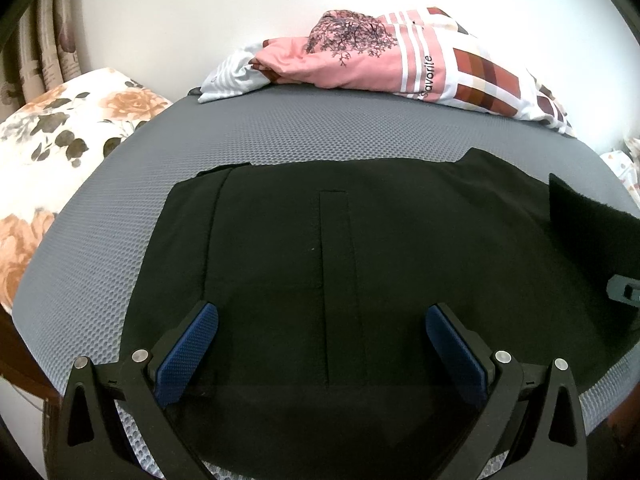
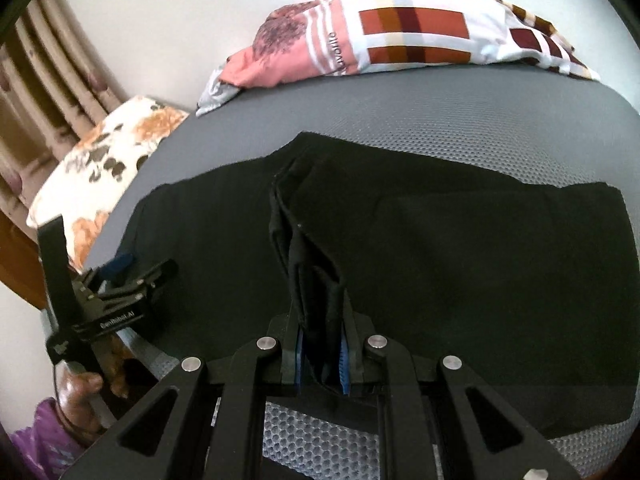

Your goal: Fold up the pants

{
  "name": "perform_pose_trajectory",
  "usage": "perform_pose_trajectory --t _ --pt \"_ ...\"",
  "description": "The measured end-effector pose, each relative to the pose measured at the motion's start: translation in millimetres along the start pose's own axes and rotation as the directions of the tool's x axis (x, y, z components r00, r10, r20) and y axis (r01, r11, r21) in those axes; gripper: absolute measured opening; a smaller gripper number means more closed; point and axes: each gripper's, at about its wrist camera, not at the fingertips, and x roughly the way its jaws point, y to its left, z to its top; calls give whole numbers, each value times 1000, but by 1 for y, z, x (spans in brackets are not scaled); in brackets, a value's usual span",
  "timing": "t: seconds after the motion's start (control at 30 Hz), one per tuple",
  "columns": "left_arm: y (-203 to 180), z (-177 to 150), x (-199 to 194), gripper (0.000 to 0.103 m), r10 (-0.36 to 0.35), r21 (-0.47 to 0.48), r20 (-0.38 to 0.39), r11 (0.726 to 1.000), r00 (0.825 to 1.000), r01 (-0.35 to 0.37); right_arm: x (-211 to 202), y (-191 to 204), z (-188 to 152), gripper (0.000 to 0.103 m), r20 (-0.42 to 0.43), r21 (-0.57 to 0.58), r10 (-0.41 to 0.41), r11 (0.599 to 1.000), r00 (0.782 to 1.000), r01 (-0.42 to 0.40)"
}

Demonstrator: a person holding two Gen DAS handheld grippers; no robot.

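My right gripper is clamped on a bunched fold of the pants, which lie flat mid-mattress, left gripper spread wide above them, empty; thick bunch may slip and skew the fold.

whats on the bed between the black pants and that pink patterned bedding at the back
Nothing: in both wrist views only a bare strip of the grey mesh mattress lies between the black pants and the pink patterned bedding.
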Motion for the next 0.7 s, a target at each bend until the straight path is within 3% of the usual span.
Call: perform_pose_trajectory --t 0.2,0.27,0.33,0.43,0.57,0.7 --pt "2 1 -1 103 -2 -6 2 1000 1000 2 8 9 -3 18 -11 -32 -21 999 1000 21" --pt "3 2 -2 103 -2 -8 3 1000 1000 2 10 10 -5 28 -23 -30 -6 1000 1000 6" --pt "3 2 -2 103 -1 -7 3 1000 1000 1 10 9 -7 38 -35 -6 42 999 999 -42" --pt "5 2 -3 103 2 -5 2 1000 1000 -2 -3 3 -8 42 -2 43 162 986 987 -162" --pt "5 1 -2 103 8 -1 2 1000 1000 -8 -37 -33 -2 48 99 161 363 913 927 -375" --pt "3 -1 -2 103 11 5 2 1000 1000 -11 -71 -100 6 50 190 268 336 886 923 -377"
